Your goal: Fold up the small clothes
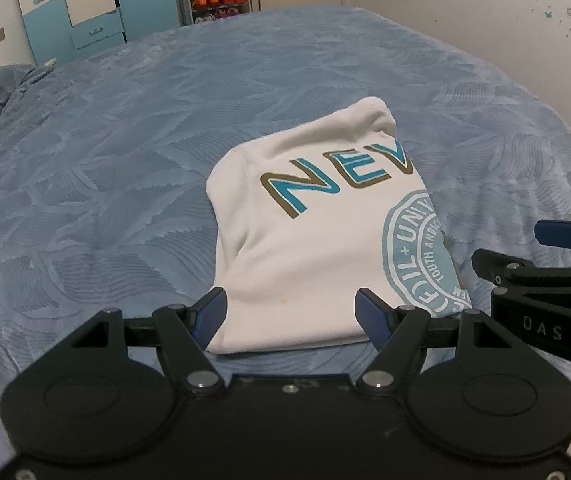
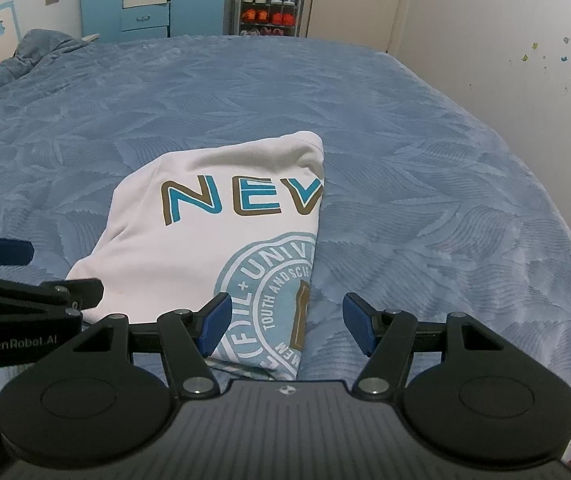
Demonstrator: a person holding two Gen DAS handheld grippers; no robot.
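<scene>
Blue leaf-textured bedspread (image 1: 125, 160) covers the bed; a shoe rack (image 2: 271, 8) and blue-and-white wardrobe (image 2: 145, 0) stand beyond it. Folded white cotton T-shirt (image 1: 305, 248) lies on the bed just ahead of my left tool (image 1: 291, 314) and ahead-left of my right tool (image 2: 287, 326), both spread wide, gripping nothing. Print reads "NEV", "UNIV"; the tools read "GenRobot.AI" and "DAS".

Dim, even indoor light, soft shadows, no glare; strong fisheye bending and dark corners at the edges.
</scene>
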